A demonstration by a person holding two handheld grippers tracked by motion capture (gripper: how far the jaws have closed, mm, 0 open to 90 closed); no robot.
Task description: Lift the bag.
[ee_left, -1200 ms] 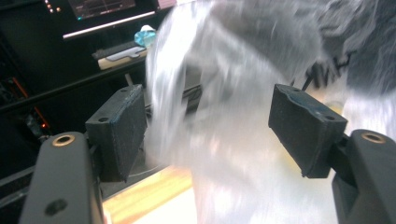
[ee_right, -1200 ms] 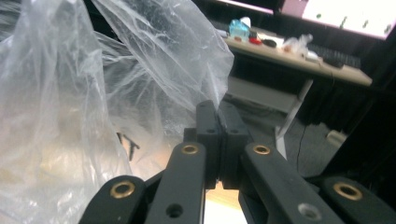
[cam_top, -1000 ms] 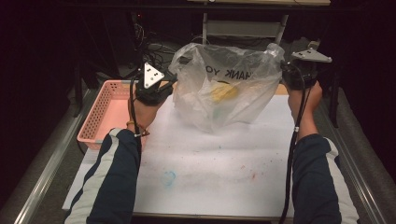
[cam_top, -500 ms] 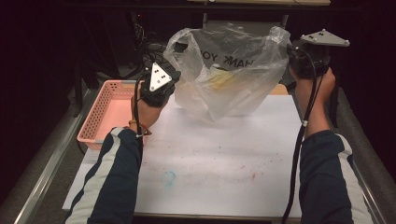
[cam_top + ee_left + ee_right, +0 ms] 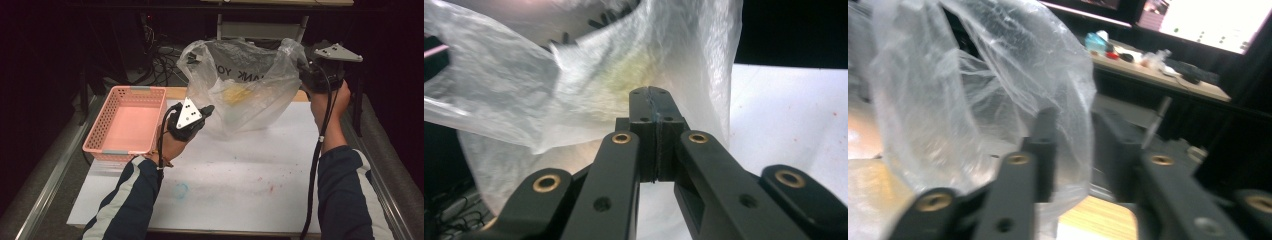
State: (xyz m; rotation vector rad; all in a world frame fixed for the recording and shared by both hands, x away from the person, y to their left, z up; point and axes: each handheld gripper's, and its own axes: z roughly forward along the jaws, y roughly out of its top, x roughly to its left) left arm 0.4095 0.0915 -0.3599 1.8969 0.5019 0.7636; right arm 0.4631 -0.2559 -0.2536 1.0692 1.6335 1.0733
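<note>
The clear plastic bag, with something yellow inside, is held up at the back of the counter. The left claw is seen fully closed and empty, just before the bag's side. The right claw has just been opening, the bag's handle loose between its jaws. A fresh grip on the bag's side is judged to come next, calling for the left claw to be opened first.

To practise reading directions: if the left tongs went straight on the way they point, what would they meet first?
Most likely the clear plastic bag, directly ahead of the shut left tongs; the remaining gap is unclear.
</note>
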